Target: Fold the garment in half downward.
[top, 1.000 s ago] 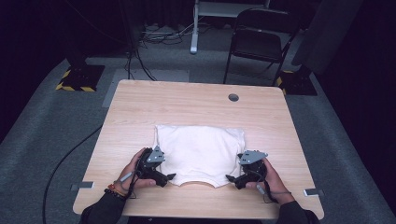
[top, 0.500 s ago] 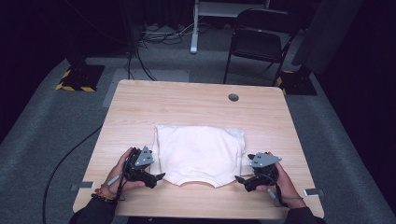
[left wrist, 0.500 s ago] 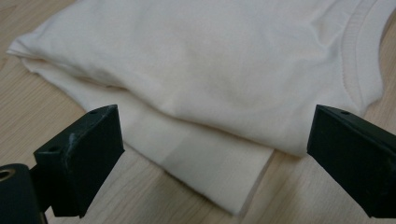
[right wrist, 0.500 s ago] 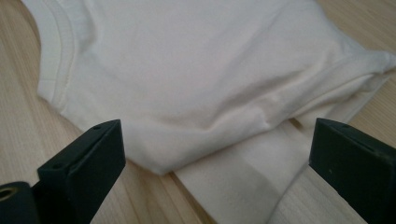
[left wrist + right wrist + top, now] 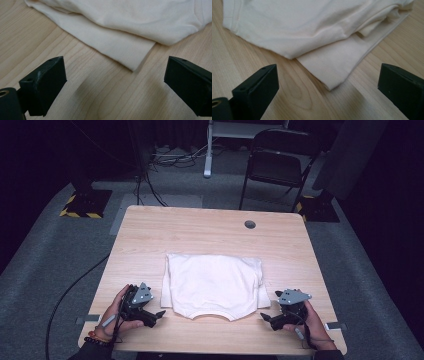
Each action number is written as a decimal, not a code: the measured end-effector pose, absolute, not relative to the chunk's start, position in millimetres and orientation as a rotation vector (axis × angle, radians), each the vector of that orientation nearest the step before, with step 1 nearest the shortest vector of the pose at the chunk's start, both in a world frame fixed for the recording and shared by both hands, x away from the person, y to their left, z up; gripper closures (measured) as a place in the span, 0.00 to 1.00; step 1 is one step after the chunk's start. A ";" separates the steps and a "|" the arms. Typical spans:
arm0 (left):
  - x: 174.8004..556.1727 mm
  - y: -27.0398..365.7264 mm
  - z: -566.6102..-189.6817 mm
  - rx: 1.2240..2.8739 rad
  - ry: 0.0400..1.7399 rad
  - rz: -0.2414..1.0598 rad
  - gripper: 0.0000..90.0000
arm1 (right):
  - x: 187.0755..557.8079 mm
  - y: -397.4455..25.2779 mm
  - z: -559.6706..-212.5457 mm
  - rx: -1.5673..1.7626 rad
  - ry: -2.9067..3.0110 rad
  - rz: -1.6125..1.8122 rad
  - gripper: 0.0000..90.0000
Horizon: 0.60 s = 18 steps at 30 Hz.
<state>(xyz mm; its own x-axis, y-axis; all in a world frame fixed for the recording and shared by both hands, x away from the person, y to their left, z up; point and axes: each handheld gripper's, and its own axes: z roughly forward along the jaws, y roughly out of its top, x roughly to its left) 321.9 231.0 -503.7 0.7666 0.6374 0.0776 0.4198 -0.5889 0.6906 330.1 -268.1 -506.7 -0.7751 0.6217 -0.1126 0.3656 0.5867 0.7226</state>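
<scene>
**Both grippers open at the near corners of the folded shirt**

The left gripper [image 5: 159,314] rests low over the table [image 5: 200,227] near its front edge, jaws spread wide and empty, just off the near left corner of the white shirt [image 5: 212,282]. The right gripper [image 5: 265,317] mirrors it at the near right corner, jaws likewise wide, gripping nothing. The shirt lies folded flat at the table's centre, neckline toward the person. Beyond the table stands a black chair [image 5: 277,162].

We hold the left gripper [image 5: 159,315] and right gripper [image 5: 265,318] low, tips turned inward, jaws spread wide, nothing between them.
</scene>
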 end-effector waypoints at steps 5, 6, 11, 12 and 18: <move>317.7 236.0 -508.0 2.288 0.805 0.410 0.04 | 327.4 -274.7 -509.6 0.827 2.465 1.010 0.03; 316.9 236.9 -508.8 2.287 0.811 0.408 0.04 | 326.7 -275.5 -510.0 0.829 2.463 1.007 0.03; 313.0 240.6 -512.1 2.282 0.829 0.397 0.04 | 323.8 -279.5 -512.0 0.842 2.462 1.009 0.03; 312.5 241.3 -512.2 2.281 0.831 0.397 0.04 | 323.4 -280.3 -512.8 0.847 2.464 1.007 0.03; 311.6 246.9 -515.4 2.247 0.869 0.351 0.04 | 323.1 -284.7 -516.1 0.886 2.466 1.036 0.02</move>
<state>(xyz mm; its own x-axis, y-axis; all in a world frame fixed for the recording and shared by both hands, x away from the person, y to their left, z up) 311.6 246.9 -515.4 0.7391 0.6736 0.0027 0.4861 -0.5360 0.6902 323.1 -284.7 -516.1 -0.7556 0.6528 -0.0533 0.4190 0.5444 0.7267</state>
